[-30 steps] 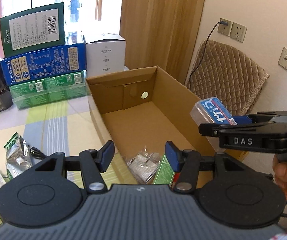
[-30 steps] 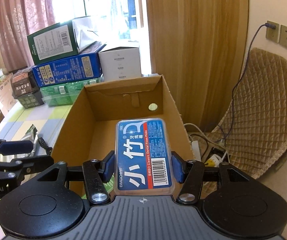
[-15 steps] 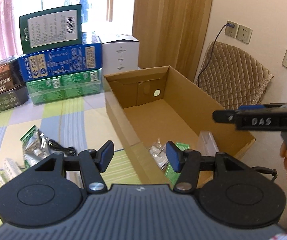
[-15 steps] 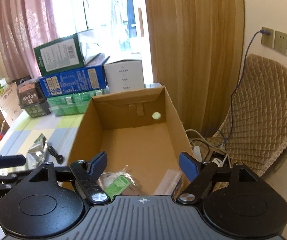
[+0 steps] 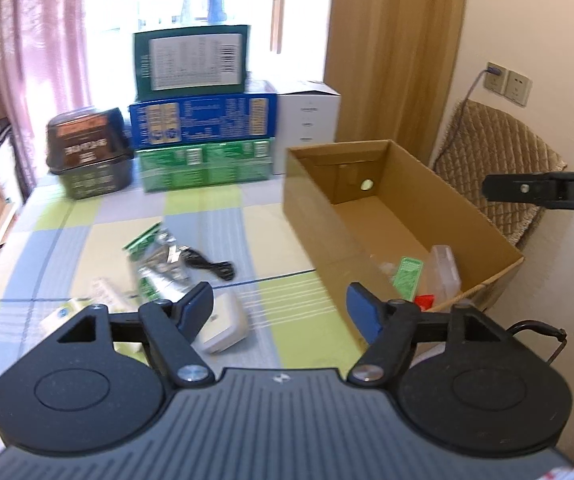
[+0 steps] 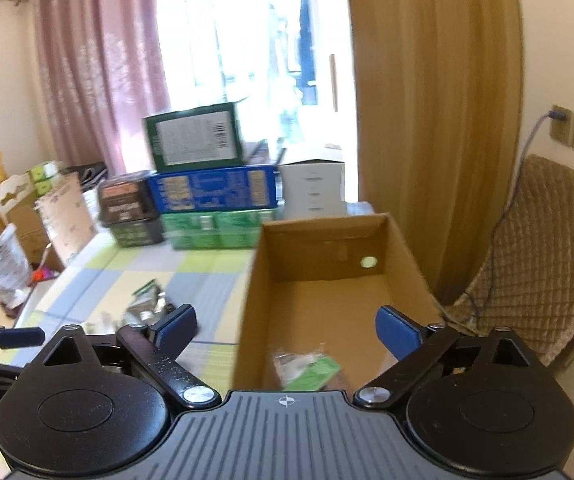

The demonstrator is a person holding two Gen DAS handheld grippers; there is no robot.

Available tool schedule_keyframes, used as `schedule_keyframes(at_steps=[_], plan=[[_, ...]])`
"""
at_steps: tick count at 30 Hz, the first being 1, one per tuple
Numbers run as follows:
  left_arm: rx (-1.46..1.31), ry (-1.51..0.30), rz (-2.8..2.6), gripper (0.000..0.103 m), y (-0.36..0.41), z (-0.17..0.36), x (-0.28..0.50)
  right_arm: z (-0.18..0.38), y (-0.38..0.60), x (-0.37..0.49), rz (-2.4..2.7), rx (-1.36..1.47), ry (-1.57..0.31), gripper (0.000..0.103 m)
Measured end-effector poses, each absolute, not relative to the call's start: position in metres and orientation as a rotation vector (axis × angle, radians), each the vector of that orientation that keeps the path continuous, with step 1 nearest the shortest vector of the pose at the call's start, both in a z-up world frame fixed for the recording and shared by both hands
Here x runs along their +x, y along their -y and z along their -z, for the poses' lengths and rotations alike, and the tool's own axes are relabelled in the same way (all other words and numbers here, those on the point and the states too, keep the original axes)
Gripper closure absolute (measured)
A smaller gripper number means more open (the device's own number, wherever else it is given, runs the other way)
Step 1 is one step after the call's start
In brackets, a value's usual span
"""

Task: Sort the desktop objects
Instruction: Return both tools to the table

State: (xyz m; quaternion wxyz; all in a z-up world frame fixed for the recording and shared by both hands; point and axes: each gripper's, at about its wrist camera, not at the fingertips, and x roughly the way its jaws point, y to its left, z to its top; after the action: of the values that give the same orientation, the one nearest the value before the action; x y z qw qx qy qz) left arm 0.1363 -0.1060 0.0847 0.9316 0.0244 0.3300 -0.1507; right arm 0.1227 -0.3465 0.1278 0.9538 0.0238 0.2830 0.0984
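Right claw (image 6: pixel 286 330) is empty now, jaws spread wide. A second ago it clamped the blue-labelled floss case; half a second ago it had let go, and now it has drawn back and up from the cardboard box (image 5: pixel 483 216). The floss case (image 5: pixel 444 270) lies inside, tipped against the near right corner of the box, next to a green packet (image 5: pixel 407 274) and something red (image 5: pixel 424 302). That item is sorted.

Left claw (image 5: pixel 279 312) is also wide and holding nothing. It has swung away from the box and now looks over the near part of the worktop (image 5: pixel 271 220). Just past its left finger lies a white case (image 5: pixel 223 326), and nearby a silver foil pouch (image 5: pixel 159 264) and a black cable (image 5: pixel 211 266), all on the checked cloth toward the left side. More small packets (image 5: pixel 103 292) sit by the near left edge, too blurred to name.

My read: one drop done, several loose things left, and the left claw looks lined up for the next pick, probably the white case.

Along the far edge stand stacked boxes (image 5: pixel 203 128).
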Motion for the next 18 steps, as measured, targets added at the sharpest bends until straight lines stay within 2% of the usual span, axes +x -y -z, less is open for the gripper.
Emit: schedule_keyframes(at_steps=[6, 12, 15, 18], plan=[[0.021, -0.681, 0.222, 0.02, 0.058, -0.084, 0.111, -0.128, 0.308, 0.107, -0.276, 0.047, -0.578, 0.002], [0.023, -0.695, 0.116, 0.007, 0.005, -0.073, 0.092, -0.123, 0.266, 0.101, -0.359, 0.025, -0.585, 0.002], [0.036, -0.71, 0.087, 0.002, -0.018, -0.065, 0.087, -0.115, 0.247, 0.101, -0.391, 0.013, -0.594, 0.002], [0.048, -0.717, 0.055, 0.002, -0.037, -0.057, 0.084, -0.102, 0.228, 0.104, -0.415, -0.016, -0.609, 0.002]])
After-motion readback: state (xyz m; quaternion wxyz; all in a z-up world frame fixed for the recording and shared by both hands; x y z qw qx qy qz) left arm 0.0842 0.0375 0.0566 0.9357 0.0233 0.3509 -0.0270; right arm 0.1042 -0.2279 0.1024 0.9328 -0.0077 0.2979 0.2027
